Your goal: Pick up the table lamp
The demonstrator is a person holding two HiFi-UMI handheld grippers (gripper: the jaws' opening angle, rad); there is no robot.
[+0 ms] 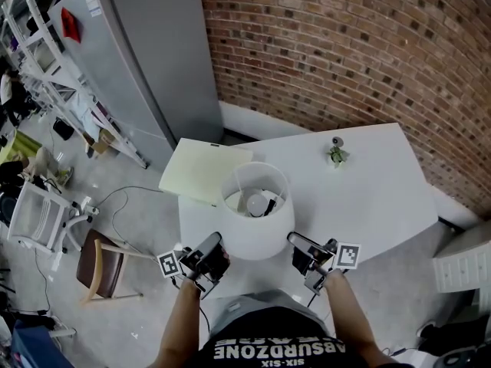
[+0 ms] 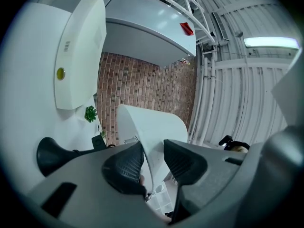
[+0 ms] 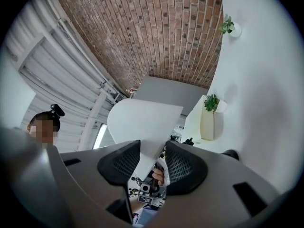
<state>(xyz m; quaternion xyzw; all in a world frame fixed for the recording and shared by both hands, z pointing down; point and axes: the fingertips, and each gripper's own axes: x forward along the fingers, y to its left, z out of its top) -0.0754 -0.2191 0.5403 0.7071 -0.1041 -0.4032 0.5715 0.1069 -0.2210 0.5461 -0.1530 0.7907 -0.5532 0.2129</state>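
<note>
The table lamp's white drum shade (image 1: 257, 221) stands open-topped near the table's front edge, with the bulb (image 1: 257, 203) showing inside; its base is hidden. My left gripper (image 1: 218, 244) is at the shade's lower left rim. In the left gripper view the shade's wall (image 2: 152, 127) fills the gap between the pads, so my left gripper (image 2: 153, 163) is shut on it. My right gripper (image 1: 296, 242) is at the lower right rim. In the right gripper view the wall (image 3: 142, 122) lies against one pad (image 3: 124, 163), and my right gripper (image 3: 153, 164) shows a gap at the other pad.
The white table (image 1: 376, 190) carries a small potted plant (image 1: 336, 156) at the back and a cream board (image 1: 203, 171) overhanging its left corner. A grey cabinet (image 1: 153, 60) and brick wall stand behind. A wooden chair (image 1: 103, 271) sits on the floor at left.
</note>
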